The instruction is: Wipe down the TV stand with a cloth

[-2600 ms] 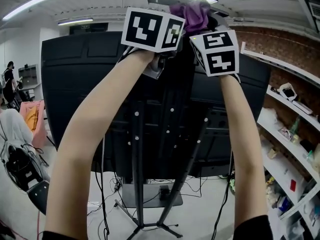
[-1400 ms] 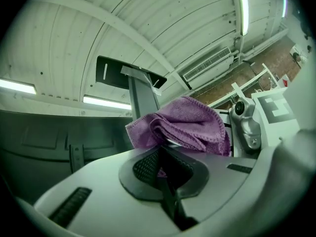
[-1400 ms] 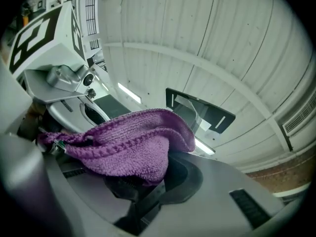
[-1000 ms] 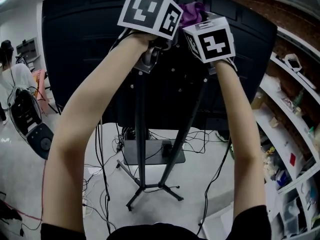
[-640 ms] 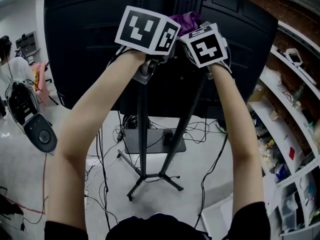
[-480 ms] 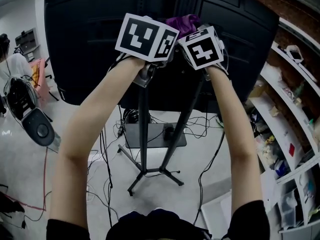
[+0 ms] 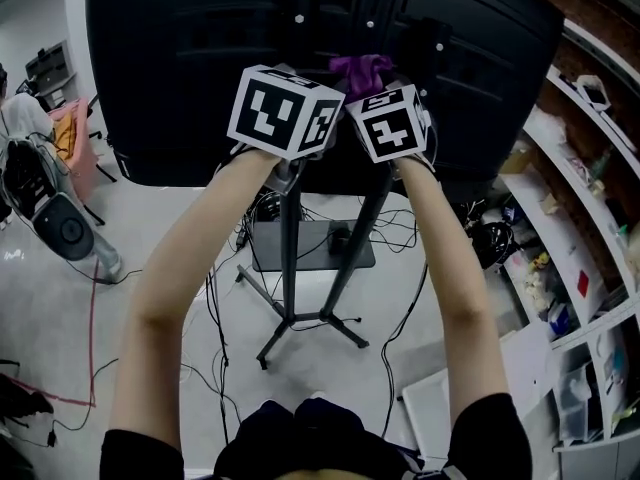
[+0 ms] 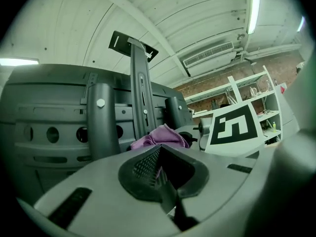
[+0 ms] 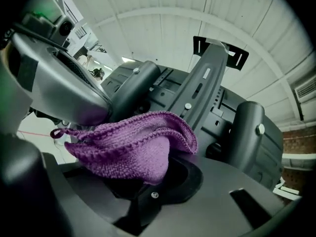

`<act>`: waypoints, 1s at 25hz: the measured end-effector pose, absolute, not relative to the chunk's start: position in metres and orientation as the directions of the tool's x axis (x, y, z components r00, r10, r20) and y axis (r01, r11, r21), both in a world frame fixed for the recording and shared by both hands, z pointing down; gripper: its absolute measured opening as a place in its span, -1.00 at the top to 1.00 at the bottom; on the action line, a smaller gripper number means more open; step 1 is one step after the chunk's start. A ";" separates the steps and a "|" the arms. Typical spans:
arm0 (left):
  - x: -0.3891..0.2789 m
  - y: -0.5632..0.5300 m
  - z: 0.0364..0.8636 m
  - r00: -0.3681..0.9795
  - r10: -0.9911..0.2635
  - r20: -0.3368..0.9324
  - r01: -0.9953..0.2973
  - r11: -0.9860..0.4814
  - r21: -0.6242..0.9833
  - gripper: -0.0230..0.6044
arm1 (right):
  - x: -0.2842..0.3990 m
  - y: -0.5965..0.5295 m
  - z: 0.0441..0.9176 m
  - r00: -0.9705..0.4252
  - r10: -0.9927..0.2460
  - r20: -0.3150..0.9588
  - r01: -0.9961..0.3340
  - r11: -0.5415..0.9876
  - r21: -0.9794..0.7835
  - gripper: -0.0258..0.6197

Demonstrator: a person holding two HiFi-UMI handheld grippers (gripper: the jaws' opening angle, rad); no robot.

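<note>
Cloth [image 9: 133,149] status: purple knitted fabric, bunched and clamped in the fingers of my right gripper [image 9: 148,184], with a folded lobe projecting past the tips. In the head view it sits at the far end of both raised arms, against the back of the TV panel [image 7: 170,78] and just beside the upright poles of the TV stand [image 7: 290,248]. The right gripper view shows a slotted rail [image 9: 205,83] directly beyond the fabric. I cannot tell whether the two are touching.

Left gripper [image 8: 165,186]: fingers together, with nothing between them. It is close on the left of the right gripper, and the fabric shows just beyond its tips.

Handling assessment (judgement):
1. Weight: negligible, so the load on the fingers will be wiping friction only.
2. Stiffness: none. The fabric is limp and compliant and will wrap round poles and rails, but it cannot push into a corner unsupported.
3. Grip: the coarse knit should resist slipping. A shallow pinch could pull free under drag.
4. Snag risk: loose loops may catch on bolt heads [image 9: 187,105] and bracket edges.

Recommended hold: clamp deep across the bunched fold and leave a short free lobe as the wiping face. A long trailing edge would flap and catch.
</note>
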State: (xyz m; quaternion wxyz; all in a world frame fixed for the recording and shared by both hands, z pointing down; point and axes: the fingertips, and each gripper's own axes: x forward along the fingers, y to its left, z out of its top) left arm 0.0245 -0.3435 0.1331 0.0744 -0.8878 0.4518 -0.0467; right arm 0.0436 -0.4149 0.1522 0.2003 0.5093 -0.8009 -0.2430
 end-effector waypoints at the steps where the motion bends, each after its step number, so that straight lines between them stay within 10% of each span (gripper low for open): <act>1: 0.025 -0.344 0.140 0.594 -0.804 0.021 -0.792 -0.588 -0.165 0.91 | 0.044 -0.415 0.159 -0.401 -0.913 0.079 -0.721 0.368 0.587 0.72; 25: 0.030 -0.351 0.240 0.639 -0.763 0.092 -0.766 -0.643 -0.005 0.91 | 0.060 -0.403 0.279 -0.440 -0.867 0.233 -0.708 0.494 0.505 0.72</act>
